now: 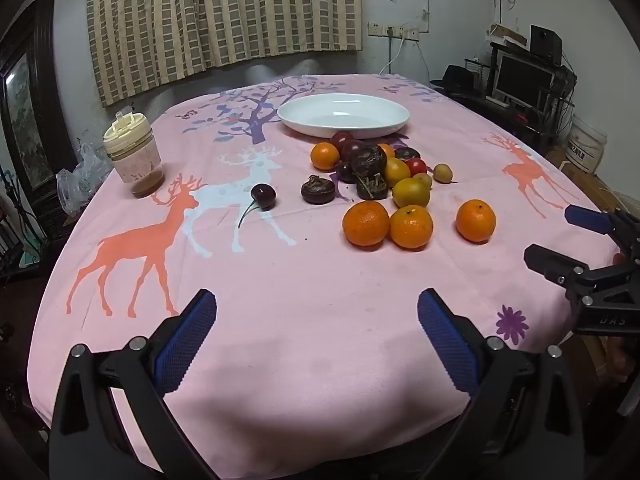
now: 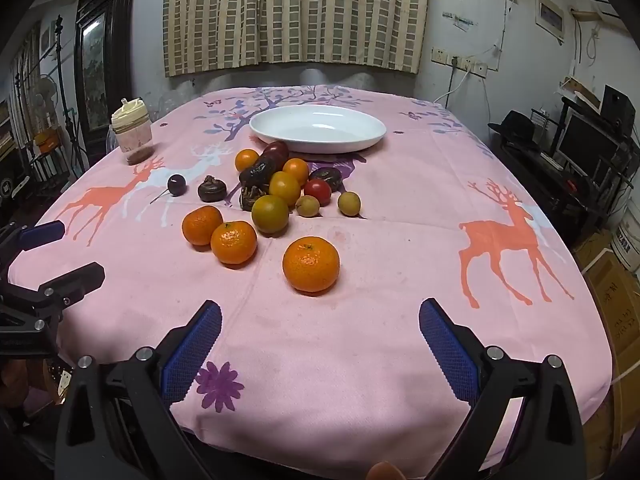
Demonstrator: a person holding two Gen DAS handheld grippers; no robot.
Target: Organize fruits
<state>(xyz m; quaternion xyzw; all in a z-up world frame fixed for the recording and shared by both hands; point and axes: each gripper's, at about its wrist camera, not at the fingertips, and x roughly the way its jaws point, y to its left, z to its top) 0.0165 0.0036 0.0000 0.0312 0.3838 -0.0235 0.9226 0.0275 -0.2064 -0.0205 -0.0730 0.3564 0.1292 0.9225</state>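
A white oval plate (image 1: 384, 127) (image 2: 360, 142) sits empty at the far side of the pink tablecloth. In front of it lies a pile of fruit (image 1: 372, 168) (image 2: 280, 184): mandarins, dark water chestnuts, cherries, a red tomato, small yellow fruits. Three mandarins lie nearest: two together (image 1: 366, 223) (image 1: 411, 227) and one apart (image 1: 475, 220) (image 2: 311, 264). A lone cherry (image 1: 263, 196) (image 2: 176, 185) lies left. My left gripper (image 1: 316, 332) is open and empty above the near cloth. My right gripper (image 2: 320, 336) is open and empty, the lone mandarin just ahead.
A lidded jar (image 1: 132, 152) (image 2: 132, 136) stands at the table's left edge beside a plastic bag (image 1: 78, 184). A monitor and shelves (image 1: 524, 76) stand to the right, buckets and boxes (image 2: 624, 280) on the floor. Each gripper shows in the other's view (image 1: 592, 248) (image 2: 44, 256).
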